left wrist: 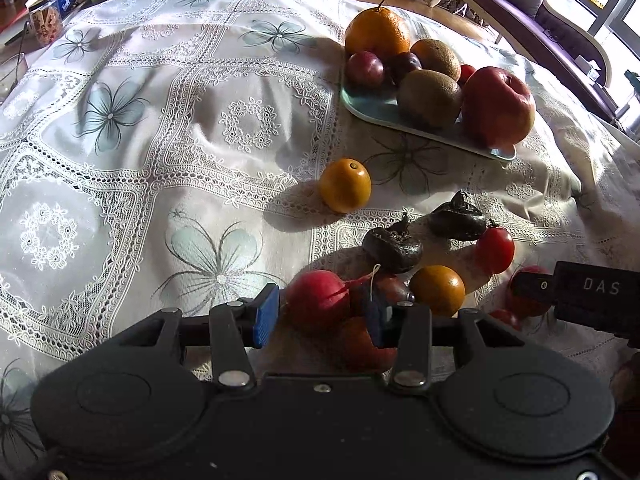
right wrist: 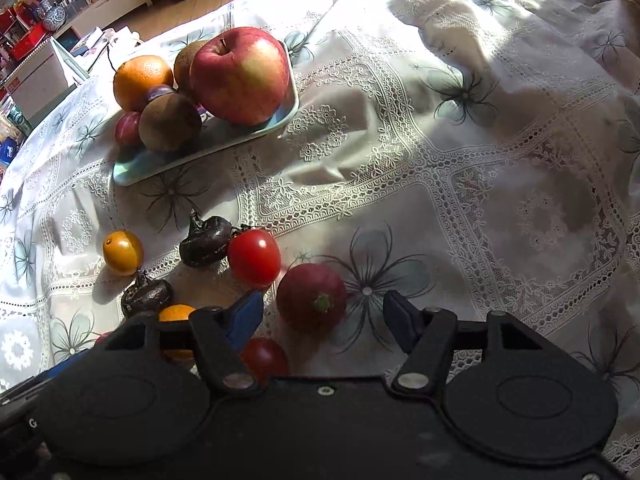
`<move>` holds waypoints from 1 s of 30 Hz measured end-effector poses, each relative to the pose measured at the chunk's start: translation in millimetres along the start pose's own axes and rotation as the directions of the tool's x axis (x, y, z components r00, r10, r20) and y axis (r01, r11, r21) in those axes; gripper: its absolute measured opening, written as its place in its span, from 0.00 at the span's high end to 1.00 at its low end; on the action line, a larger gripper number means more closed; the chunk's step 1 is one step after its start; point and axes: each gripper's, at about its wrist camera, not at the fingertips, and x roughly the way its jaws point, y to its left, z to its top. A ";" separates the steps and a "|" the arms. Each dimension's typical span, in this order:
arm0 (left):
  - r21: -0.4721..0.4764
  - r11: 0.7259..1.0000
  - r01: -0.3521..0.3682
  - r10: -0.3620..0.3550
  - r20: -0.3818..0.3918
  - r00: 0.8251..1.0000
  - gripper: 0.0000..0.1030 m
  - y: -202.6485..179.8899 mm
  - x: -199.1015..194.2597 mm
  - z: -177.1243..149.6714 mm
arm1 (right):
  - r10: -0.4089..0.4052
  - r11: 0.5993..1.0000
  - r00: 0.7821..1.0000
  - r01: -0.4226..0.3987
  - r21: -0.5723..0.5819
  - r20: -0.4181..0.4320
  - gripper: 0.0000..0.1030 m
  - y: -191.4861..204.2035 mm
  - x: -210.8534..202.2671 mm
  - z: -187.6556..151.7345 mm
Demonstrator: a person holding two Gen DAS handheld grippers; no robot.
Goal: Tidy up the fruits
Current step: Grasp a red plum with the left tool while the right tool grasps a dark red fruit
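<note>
A teal plate (left wrist: 368, 105) (right wrist: 188, 151) holds an orange (left wrist: 377, 32), plums, two kiwis and a big red apple (left wrist: 498, 106) (right wrist: 240, 76). Loose on the cloth lie a kumquat (left wrist: 345, 185) (right wrist: 123, 252), two dark water chestnuts (left wrist: 394, 248) (right wrist: 204, 242), a cherry tomato (left wrist: 495, 250) (right wrist: 254, 258) and a small orange (left wrist: 437, 290). My left gripper (left wrist: 322, 316) is open with a pink-red radish (left wrist: 316, 300) between its blue pads. My right gripper (right wrist: 324, 314) is open around another red radish (right wrist: 312, 298); its black body also shows in the left wrist view.
A white lace tablecloth with grey flowers (left wrist: 160, 140) (right wrist: 480, 180) covers the round table. A second tomato (right wrist: 264, 356) lies under the right gripper's left finger. Jars and cans (left wrist: 48, 20) stand at the far left edge. A sofa (left wrist: 560, 12) and wooden floor lie beyond.
</note>
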 end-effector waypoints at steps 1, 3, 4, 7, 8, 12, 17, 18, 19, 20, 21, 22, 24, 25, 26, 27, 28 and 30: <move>0.001 1.000 -0.002 0.002 -0.001 1.000 0.50 -0.2 0.2 -0.2 | 0.003 1.000 1.000 -0.003 0.000 -0.006 0.35 -0.2 1.1 0.3; 0.008 1.000 -0.008 0.008 0.000 1.000 0.50 -1.4 0.4 -0.6 | -0.004 1.000 1.000 0.004 -0.006 -0.013 0.36 0.7 2.7 0.7; 0.013 1.000 -0.010 0.010 0.002 1.000 0.50 -2.0 0.3 -0.8 | -0.011 1.000 1.000 0.011 -0.011 -0.014 0.37 2.0 3.7 0.8; 0.017 1.000 -0.007 0.006 0.005 1.000 0.54 -2.5 0.0 -1.4 | -0.024 0.999 1.000 0.024 -0.027 -0.012 0.53 5.4 4.0 0.0; 0.019 1.000 -0.008 0.008 0.007 1.000 0.55 -2.9 0.1 -1.7 | -0.020 0.999 1.000 0.020 -0.036 -0.013 0.57 6.9 3.9 -0.7; 0.022 1.000 -0.018 0.018 0.011 1.000 0.59 -2.9 0.6 -1.9 | -0.020 0.998 1.000 0.020 -0.056 -0.003 0.61 10.3 2.1 -1.9; 0.018 1.000 -0.012 0.012 0.023 1.000 0.60 -2.2 -1.0 -2.6 | -0.009 0.999 1.000 0.010 -0.049 0.018 0.61 7.2 -1.7 -3.2; 0.016 1.000 -0.010 0.010 0.026 1.000 0.60 -2.0 -1.5 -2.8 | -0.007 0.999 1.000 0.008 -0.044 0.027 0.61 6.3 -3.2 -3.6; 0.014 1.000 -0.008 0.008 0.032 0.999 0.60 -1.6 -2.2 -3.1 | -0.002 0.999 0.999 0.003 -0.041 0.038 0.61 5.2 -5.0 -4.1; 0.011 1.000 -0.008 0.007 0.039 0.999 0.60 -1.2 -3.4 -3.5 | 0.006 0.999 0.999 -0.004 -0.040 0.050 0.61 4.4 -7.0 -4.8; 0.009 1.000 -0.009 0.008 0.045 0.999 0.60 -1.0 -4.2 -3.9 | 0.011 0.999 0.998 -0.009 -0.041 0.057 0.61 4.0 -8.5 -5.3; 0.007 1.000 -0.009 0.009 0.053 0.999 0.60 -0.9 -5.3 -4.4 | 0.014 0.999 0.998 -0.011 -0.042 0.066 0.61 3.9 -10.4 -6.7; 0.003 1.000 -0.009 0.009 0.069 0.998 0.60 -0.6 -7.3 -5.5 | 0.017 0.999 0.996 -0.013 -0.049 0.086 0.61 4.4 -13.5 -8.2; 0.000 1.000 -0.010 0.010 0.076 0.997 0.60 -0.3 -8.3 -6.0 | 0.018 0.999 0.995 -0.013 -0.053 0.094 0.61 4.6 -14.9 -9.1; -0.003 1.000 -0.011 0.011 0.082 0.997 0.60 -0.1 -9.0 -6.2 | 0.019 0.998 0.995 -0.014 -0.056 0.100 0.61 5.0 -15.9 -9.9; -0.005 1.000 -0.010 0.011 0.085 0.996 0.60 0.3 -9.4 -6.3 | 0.021 0.998 0.994 -0.015 -0.059 0.105 0.61 5.4 -16.3 -10.2; -0.007 1.000 -0.009 0.009 0.087 0.996 0.60 0.7 -9.4 -6.3 | 0.024 0.998 0.994 -0.017 -0.061 0.108 0.61 5.3 -16.7 -10.5; -0.010 1.000 -0.007 0.008 0.086 0.996 0.60 1.4 -9.0 -5.9 | 0.031 0.998 0.993 -0.024 -0.061 0.110 0.61 5.3 -16.8 -10.9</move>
